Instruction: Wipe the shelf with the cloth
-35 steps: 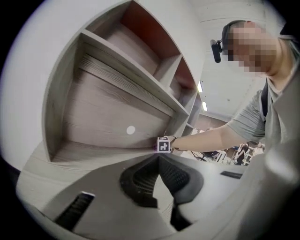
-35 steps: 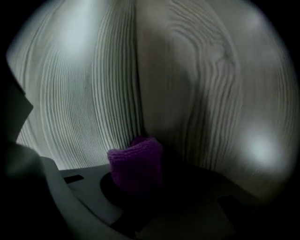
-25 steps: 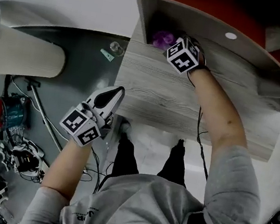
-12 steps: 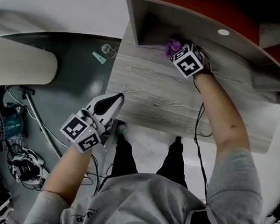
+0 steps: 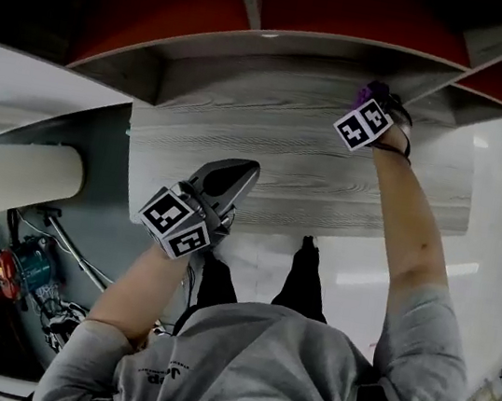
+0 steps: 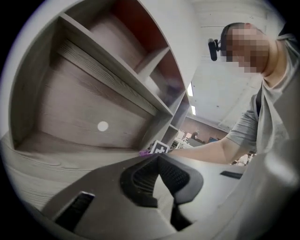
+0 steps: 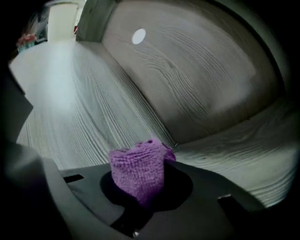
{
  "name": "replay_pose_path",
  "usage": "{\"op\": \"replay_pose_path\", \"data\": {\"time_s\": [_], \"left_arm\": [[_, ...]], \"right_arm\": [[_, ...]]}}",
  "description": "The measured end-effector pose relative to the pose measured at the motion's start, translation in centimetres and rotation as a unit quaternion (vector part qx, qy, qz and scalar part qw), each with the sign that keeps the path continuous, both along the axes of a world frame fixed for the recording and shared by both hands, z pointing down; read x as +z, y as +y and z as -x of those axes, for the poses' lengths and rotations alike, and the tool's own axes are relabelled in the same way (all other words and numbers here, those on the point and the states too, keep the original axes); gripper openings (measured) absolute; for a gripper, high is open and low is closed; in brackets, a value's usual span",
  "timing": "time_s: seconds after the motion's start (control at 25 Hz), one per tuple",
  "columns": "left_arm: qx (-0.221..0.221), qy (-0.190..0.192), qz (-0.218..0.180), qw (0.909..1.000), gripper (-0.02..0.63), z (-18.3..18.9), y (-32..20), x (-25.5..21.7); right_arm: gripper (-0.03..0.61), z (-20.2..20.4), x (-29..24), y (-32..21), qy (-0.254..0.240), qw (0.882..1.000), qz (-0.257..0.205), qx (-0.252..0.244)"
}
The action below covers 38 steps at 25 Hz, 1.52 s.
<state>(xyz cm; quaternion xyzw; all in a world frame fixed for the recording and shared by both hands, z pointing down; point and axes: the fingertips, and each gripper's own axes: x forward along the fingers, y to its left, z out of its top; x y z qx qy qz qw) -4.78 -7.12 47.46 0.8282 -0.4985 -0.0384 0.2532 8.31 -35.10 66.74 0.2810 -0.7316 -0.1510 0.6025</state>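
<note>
The grey wood-grain shelf board (image 5: pixel 279 143) runs across the head view, with a curved back wall behind it. My right gripper (image 5: pixel 377 100) is at the shelf's back right, shut on a bunched purple cloth (image 5: pixel 370 92). In the right gripper view the cloth (image 7: pixel 138 168) sticks out from between the jaws of this gripper (image 7: pixel 142 194), just above the shelf surface (image 7: pixel 93 108) near the back corner. My left gripper (image 5: pixel 248 168) hovers over the shelf's front part, its jaws shut and holding nothing (image 6: pixel 158 158).
Red-backed compartments (image 5: pixel 197 7) sit above the shelf, split by grey dividers. A white round dot (image 7: pixel 138 36) marks the back wall. Below left, on the floor, lie cables and a red tool (image 5: pixel 9 265). The person's legs (image 5: pixel 300 278) stand under the shelf's front edge.
My right gripper has slid the cloth to the right along the back of the shelf. The left gripper has come up from below the front edge to over the board.
</note>
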Motion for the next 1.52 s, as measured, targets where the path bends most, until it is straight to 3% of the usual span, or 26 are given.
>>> {"op": "replay_pose_path", "data": {"time_s": [0.08,0.16,0.24,0.28,0.32,0.36,0.44,0.52,0.6,0.72,0.84,0.92,1.0,1.08,1.16,1.24,1.4,1.52], "left_arm": [[0.010,-0.004,-0.002,0.9999,0.028,-1.3,-0.8,-0.2],[0.005,-0.004,-0.007,1.0000,0.028,-0.8,-0.6,-0.4],[-0.008,-0.003,-0.009,0.9999,0.028,1.1,1.0,-0.6],[-0.017,-0.003,-0.008,0.9998,0.027,2.4,2.2,-0.7],[-0.030,-0.002,-0.007,0.9995,0.028,4.1,3.6,-0.7],[-0.045,-0.001,-0.005,0.9990,0.026,6.0,5.1,-0.5],[-0.079,-0.002,0.003,0.9969,0.026,10.1,8.1,0.0],[-0.109,-0.010,0.010,0.9939,0.027,14.1,11.4,0.2],[-0.134,-0.022,0.014,0.9906,0.026,17.8,14.6,0.0],[-0.165,-0.037,0.017,0.9855,0.028,22.8,18.3,-0.5],[-0.192,-0.038,0.021,0.9804,0.026,26.3,20.6,-0.3],[-0.207,-0.032,0.025,0.9775,0.028,27.6,21.8,0.1],[-0.214,-0.028,0.028,0.9760,0.027,28.2,22.6,0.3],[-0.217,-0.027,0.025,0.9754,0.026,28.6,22.9,0.2],[-0.218,-0.030,0.019,0.9753,0.027,28.6,22.7,0.1],[-0.217,-0.031,0.012,0.9757,0.028,28.4,22.1,0.0],[-0.207,-0.025,0.003,0.9781,0.026,27.7,20.3,0.6],[-0.198,-0.024,0.001,0.9799,0.027,27.4,19.2,1.3]], "right_arm": [[0.072,-0.4,0.5,-0.5,0.025,0.999,-0.032,0.005],[0.072,-0.3,0.8,-0.9,0.019,0.999,-0.032,0.027],[0.071,1.8,-0.9,-0.2,-0.066,0.996,-0.003,0.054],[0.071,4.6,-3.1,0.8,-0.152,0.987,0.017,0.056],[0.072,8.8,-6.1,2.3,-0.254,0.966,0.035,0.041],[0.072,13.8,-9.5,4.1,-0.355,0.934,0.049,0.012],[0.074,24.1,-16.0,8.2,-0.510,0.854,0.079,-0.064],[0.074,32.5,-20.7,12.1,-0.599,0.784,0.109,-0.120],[0.074,38.6,-24.0,15.3,-0.651,0.733,0.124,-0.152],[0.074,44.8,-27.5,17.8,-0.709,0.671,0.140,-0.167],[0.074,48.3,-29.9,17.8,-0.758,0.613,0.157,-0.156],[0.072,49.1,-30.6,17.5,-0.775,0.592,0.159,-0.154],[0.074,49.1,-31.0,17.6,-0.783,0.580,0.159,-0.161],[0.075,49.1,-30.8,17.6,-0.774,0.589,0.154,-0.172],[0.075,49.5,-29.5,17.7,-0.748,0.619,0.153,-0.181],[0.074,49.9,-25.9,17.8,-0.705,0.667,0.162,-0.179],[0.072,50.8,-14.4,17.5,-0.575,0.781,0.185,-0.160],[0.071,51.3,-7.3,17.4,-0.459,0.852,0.186,-0.166]]}}
